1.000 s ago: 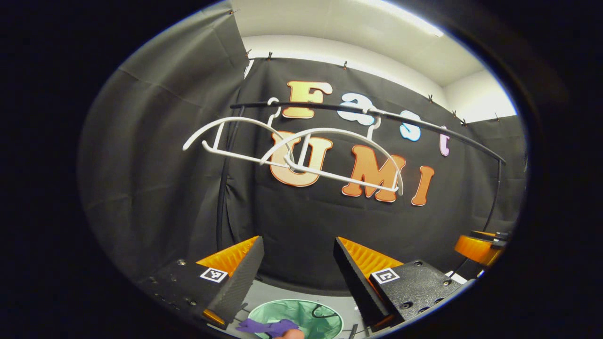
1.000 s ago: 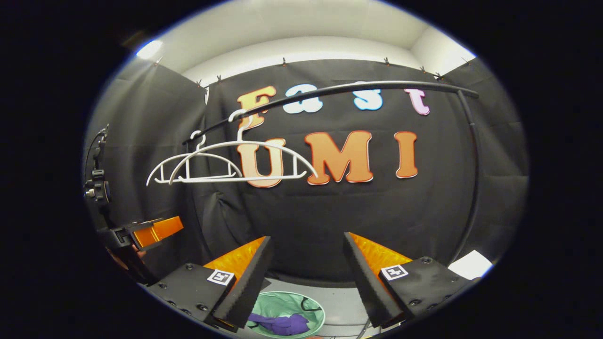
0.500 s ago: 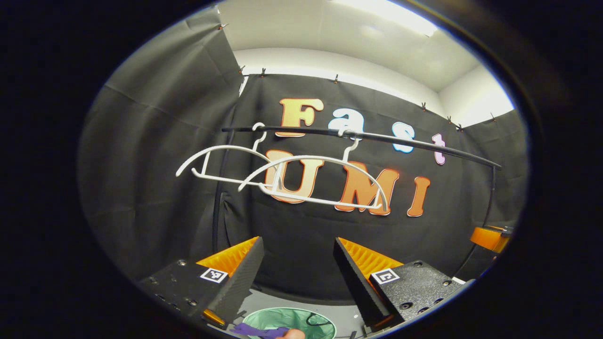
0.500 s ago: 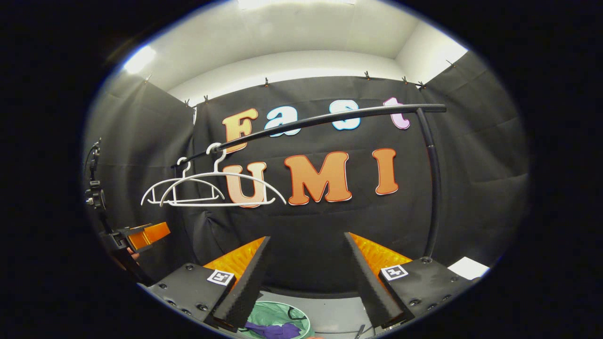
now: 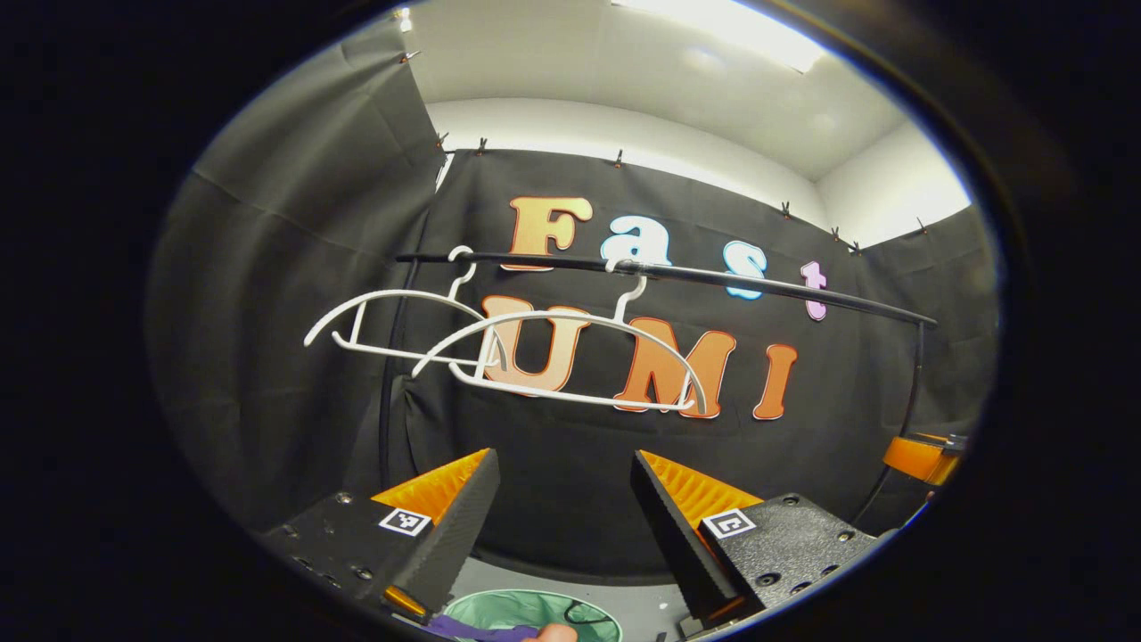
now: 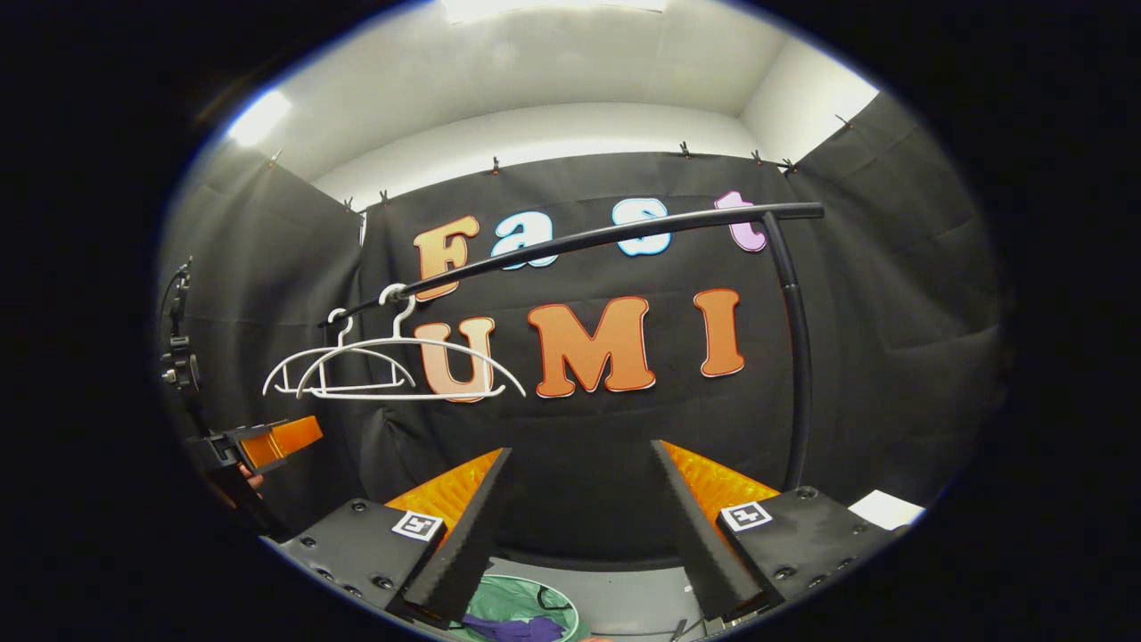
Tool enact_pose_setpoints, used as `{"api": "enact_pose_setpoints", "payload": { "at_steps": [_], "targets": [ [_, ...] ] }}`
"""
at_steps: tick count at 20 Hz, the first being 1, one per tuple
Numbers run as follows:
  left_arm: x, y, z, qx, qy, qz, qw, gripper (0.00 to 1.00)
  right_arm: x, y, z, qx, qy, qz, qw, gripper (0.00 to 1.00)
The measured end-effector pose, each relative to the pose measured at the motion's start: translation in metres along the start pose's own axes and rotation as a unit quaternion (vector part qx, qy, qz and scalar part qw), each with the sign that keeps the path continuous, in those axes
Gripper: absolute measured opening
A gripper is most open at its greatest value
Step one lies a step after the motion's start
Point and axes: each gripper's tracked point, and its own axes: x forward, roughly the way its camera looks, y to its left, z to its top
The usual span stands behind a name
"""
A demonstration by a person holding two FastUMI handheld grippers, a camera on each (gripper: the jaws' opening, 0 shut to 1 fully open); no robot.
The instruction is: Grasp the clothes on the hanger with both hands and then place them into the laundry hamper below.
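Purple cloth garment (image 6: 517,629) lies inside the round green mesh laundry hamper (image 5: 499,610) at 6 o'clock below you. Your left gripper (image 5: 563,517) and right gripper (image 6: 579,513) stand wide apart, holding nothing. Two white plastic hangers (image 5: 535,357) hang bare on the black rail (image 6: 624,234) at 11 o'clock.

A black clothes rail (image 5: 713,276) runs across the booth on a black upright post (image 6: 796,357). Small clips (image 6: 685,147) pin the black cloth along its top edge, below a white ceiling (image 5: 642,80) with a bright light panel (image 5: 722,22)
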Motion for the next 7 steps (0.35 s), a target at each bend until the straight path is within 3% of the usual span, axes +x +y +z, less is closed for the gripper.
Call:
{"api": "enact_pose_setpoints", "payload": {
  "at_steps": [3,7],
  "targets": [
    [0.0026,-0.0031,0.0005,-0.003,0.0,-0.006,1.0,0.92,-0.0002,0.0021,0.0018,-0.004,-0.004,0.0,1.0,0.89],
    [0.0042,-0.0001,-0.0031,-0.009,0.007,-0.009,1.0,0.96,-0.0008,0.0037,-0.0013,-0.007,-0.003,-0.007,1.0,0.88]
  ]
}}
